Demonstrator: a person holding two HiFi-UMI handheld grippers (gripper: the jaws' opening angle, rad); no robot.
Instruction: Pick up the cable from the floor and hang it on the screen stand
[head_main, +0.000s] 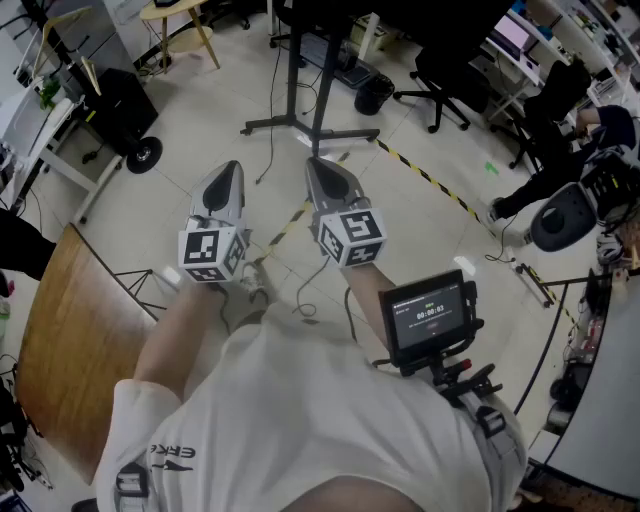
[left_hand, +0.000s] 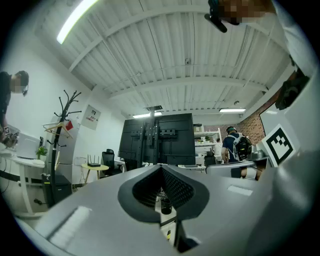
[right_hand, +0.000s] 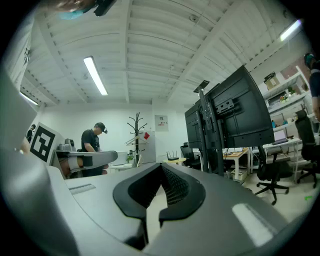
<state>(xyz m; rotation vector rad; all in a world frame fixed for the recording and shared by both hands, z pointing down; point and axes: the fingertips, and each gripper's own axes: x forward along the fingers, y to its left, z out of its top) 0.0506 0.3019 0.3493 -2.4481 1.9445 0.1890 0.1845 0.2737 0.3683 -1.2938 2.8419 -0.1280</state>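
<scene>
Left gripper (head_main: 231, 168): jaws pressed together, nothing between the pads; same in its own view (left_hand: 161, 168). Right gripper (head_main: 316, 164): jaws also closed, empty; confirmed in its own view (right_hand: 161, 168). Both are held side by side at mid-height, tips pointing at the far screen stand (head_main: 314, 122).

Cable (head_main: 306, 303): thin dark loop on the tile floor (head_main: 200, 150), near the person, below and behind the right gripper; neither gripper touches it.

Room to move: open tile between the grippers and the stand base, crossed by a yellow-black tape strip (head_main: 428, 176). Wooden table (head_main: 70, 350) edge close on the near left. Wheeled cart (head_main: 125, 115) far left, office chair (head_main: 440, 75) far right. Seated person (head_main: 585, 140) at the right.
</scene>
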